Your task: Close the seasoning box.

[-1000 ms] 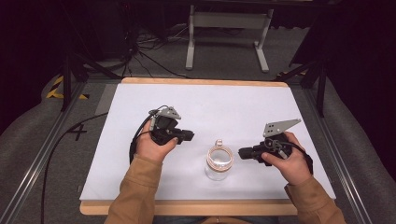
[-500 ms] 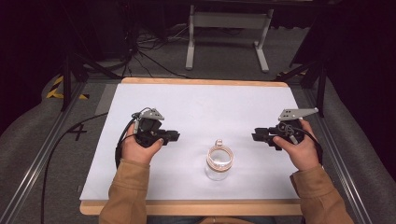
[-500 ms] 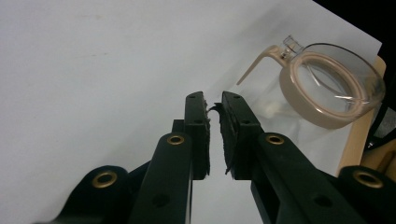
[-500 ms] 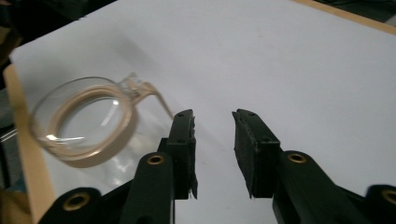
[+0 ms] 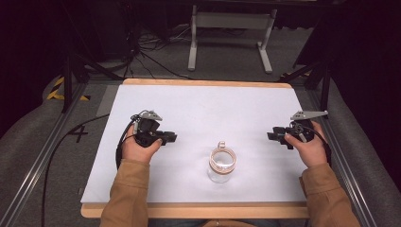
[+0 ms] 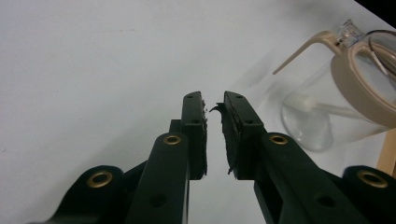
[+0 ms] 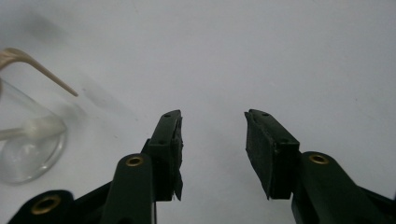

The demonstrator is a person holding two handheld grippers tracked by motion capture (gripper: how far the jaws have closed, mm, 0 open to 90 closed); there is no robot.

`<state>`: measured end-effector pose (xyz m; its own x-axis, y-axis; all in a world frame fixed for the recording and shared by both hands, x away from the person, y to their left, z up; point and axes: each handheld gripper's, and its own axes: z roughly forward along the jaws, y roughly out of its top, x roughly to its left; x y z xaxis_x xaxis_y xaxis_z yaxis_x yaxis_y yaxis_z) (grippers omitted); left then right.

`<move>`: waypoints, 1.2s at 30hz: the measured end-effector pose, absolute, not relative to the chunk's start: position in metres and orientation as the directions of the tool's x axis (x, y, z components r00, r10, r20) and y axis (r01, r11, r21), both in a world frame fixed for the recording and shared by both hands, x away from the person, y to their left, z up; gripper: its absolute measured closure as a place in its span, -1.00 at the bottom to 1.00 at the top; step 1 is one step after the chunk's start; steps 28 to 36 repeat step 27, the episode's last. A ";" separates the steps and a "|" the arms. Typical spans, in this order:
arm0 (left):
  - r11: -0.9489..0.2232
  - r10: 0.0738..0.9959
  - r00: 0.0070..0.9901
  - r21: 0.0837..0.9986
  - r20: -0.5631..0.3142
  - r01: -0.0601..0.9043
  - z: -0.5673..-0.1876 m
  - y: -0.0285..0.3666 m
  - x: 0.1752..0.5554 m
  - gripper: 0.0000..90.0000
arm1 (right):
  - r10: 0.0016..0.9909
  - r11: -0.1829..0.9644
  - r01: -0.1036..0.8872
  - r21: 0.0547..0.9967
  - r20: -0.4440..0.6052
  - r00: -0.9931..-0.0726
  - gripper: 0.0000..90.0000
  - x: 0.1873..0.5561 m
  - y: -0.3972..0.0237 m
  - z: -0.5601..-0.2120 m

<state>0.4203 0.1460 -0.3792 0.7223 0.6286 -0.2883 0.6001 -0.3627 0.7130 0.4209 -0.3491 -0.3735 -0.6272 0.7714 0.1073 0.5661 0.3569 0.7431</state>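
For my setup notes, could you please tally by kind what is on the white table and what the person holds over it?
Clear glass jar with beige lid: 1
Black grippers, left gripper and right gripper: 2
Total: 3

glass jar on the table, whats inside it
The glass jar with a tan lid holds a pale straw reaching to its base. Otherwise it looks empty; the lid hides the top.
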 end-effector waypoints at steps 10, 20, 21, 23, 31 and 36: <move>-0.409 0.640 0.710 0.653 -0.293 0.637 -0.393 0.145 0.430 0.69 | 0.823 0.384 0.625 0.680 0.054 -0.565 0.08 0.435 -0.379 -0.411; -0.420 0.639 0.706 0.630 -0.305 0.653 -0.396 0.145 0.432 0.67 | 0.811 0.424 0.655 0.626 0.059 -0.582 0.00 0.435 -0.383 -0.426; -0.423 0.638 0.706 0.627 -0.306 0.654 -0.396 0.145 0.432 0.67 | 0.810 0.430 0.652 0.625 0.052 -0.584 0.01 0.434 -0.381 -0.426; -0.422 0.640 0.706 0.629 -0.304 0.653 -0.396 0.145 0.432 0.66 | 0.801 0.439 0.642 0.628 0.049 -0.596 0.01 0.434 -0.379 -0.425; -0.418 0.644 0.707 0.639 -0.293 0.646 -0.395 0.145 0.432 0.63 | 0.789 0.447 0.614 0.651 0.036 -0.613 0.01 0.433 -0.374 -0.421; -0.418 0.644 0.707 0.639 -0.293 0.646 -0.395 0.145 0.432 0.63 | 0.789 0.447 0.614 0.651 0.036 -0.613 0.01 0.433 -0.374 -0.421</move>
